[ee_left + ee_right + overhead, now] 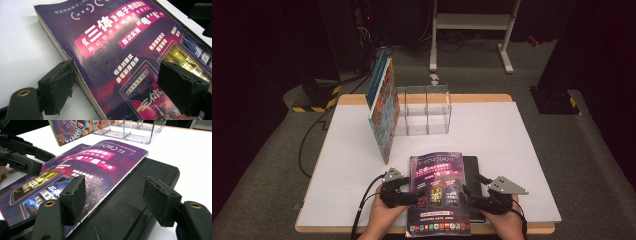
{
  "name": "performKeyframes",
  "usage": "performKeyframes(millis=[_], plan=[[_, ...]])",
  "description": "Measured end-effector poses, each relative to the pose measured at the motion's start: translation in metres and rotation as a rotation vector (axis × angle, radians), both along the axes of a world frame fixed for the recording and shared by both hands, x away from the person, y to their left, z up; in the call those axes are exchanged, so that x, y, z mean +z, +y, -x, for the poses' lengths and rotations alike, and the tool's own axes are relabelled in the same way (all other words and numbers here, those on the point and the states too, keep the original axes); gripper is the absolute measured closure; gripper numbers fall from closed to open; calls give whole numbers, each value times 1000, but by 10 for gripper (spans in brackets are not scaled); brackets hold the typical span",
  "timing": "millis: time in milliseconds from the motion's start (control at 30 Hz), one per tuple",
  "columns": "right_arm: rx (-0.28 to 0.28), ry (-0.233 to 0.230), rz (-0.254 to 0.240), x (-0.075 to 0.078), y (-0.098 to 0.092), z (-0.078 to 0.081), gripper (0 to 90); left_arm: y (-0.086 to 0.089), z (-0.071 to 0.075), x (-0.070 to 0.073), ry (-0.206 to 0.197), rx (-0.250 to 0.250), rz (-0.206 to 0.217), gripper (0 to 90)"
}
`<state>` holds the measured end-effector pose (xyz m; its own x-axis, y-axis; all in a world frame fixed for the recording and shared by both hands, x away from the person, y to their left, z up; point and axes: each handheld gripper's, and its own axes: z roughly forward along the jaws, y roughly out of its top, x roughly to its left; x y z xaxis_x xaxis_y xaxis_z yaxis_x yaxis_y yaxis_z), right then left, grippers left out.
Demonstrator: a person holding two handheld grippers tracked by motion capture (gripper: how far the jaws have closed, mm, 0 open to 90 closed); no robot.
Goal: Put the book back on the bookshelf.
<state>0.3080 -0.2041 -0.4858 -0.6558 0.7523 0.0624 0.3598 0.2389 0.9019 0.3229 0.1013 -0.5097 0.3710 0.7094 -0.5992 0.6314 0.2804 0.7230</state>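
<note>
The thick paperback book with a glossy purple cover lies flat at the near edge of the white table top, and its near end reaches a little over that edge. The cover carries white and pink Chinese print on a pink band and several small pictures of books, and in the left gripper view it shows fine creases and a worn, pale side edge. Its right part rests on a flat black case with a leather-like surface, so the right long side of the book is raised from the table. The left gripper has its jaws spread apart, one pad beside the left side edge of the book and the other over the cover; whether the pads press on it I cannot tell. The right gripper is also released, one pad at the raised right edge of the book and the other over the black case. Behind the book the table is free up to a clear plastic divided box, against which a colourful picture book leans. To the right of the case there is wide bare table. The small print on the purple cover is too fine to read in the high view.
</note>
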Motion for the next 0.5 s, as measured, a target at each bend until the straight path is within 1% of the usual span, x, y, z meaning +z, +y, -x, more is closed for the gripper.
performKeyframes(millis=[33, 67, 133, 200, 333, 500], plan=[[-2, -1, 1, 0, 0, 0, 343, -2, 0, 1, -3, -6, 2, 148], [-5, 0, -1, 0, -1, 0, 343, -3, 0, 1, -6, -1, 15, 149], [-9, 1, -1, 0, -2, 1, 343, -5, 0, 2, -11, -18, 19, 148], [-15, 4, -3, 0, -3, 1, 343, -7, 1, 3, -18, -21, 28, 149], [-25, 9, -6, 0, -5, 2, 340, -11, 1, 4, -35, -54, 25, 150], [-41, 15, -8, -1, -8, 3, 336, -15, 3, 8, -58, -77, 46, 152]])
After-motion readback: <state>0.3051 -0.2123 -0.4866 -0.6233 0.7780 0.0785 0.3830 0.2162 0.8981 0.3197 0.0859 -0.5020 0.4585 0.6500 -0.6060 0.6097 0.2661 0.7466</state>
